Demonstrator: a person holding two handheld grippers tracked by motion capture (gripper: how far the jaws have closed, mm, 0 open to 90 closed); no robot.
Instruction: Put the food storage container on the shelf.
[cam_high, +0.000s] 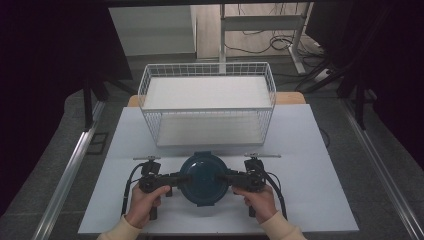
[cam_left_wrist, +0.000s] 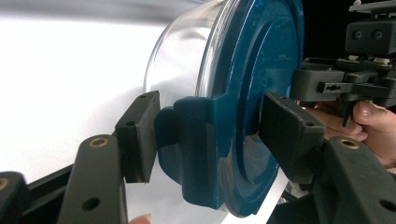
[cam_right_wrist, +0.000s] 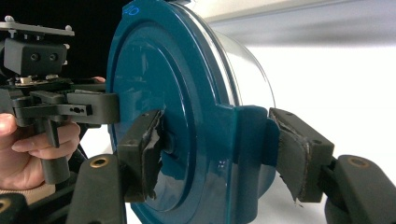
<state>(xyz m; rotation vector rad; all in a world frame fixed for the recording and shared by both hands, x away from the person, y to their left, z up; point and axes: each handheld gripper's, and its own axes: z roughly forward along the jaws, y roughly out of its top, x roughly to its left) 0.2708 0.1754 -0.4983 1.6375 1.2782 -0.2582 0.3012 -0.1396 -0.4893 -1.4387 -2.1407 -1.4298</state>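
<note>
A round clear container with a dark teal lid (cam_high: 203, 182) sits on the white table (cam_high: 310, 165) near the front edge. My left gripper (cam_high: 184, 177) comes in from the left, my right gripper (cam_high: 223, 176) from the right. In the left gripper view, the left gripper (cam_left_wrist: 212, 135) is shut across the lid's side clip (cam_left_wrist: 196, 149), one pad on the clip's underside and one on the lid top. In the right gripper view, the right gripper (cam_right_wrist: 219, 149) is shut on the opposite clip (cam_right_wrist: 250, 140) in the same way. The glass body (cam_left_wrist: 182, 60) shows below the lid.
A white wire basket (cam_high: 207, 100) with an open top stands at the back middle of the table, just beyond the container. Metal rails run along the floor on both sides. A desk frame and cables (cam_high: 280, 40) lie farther back.
</note>
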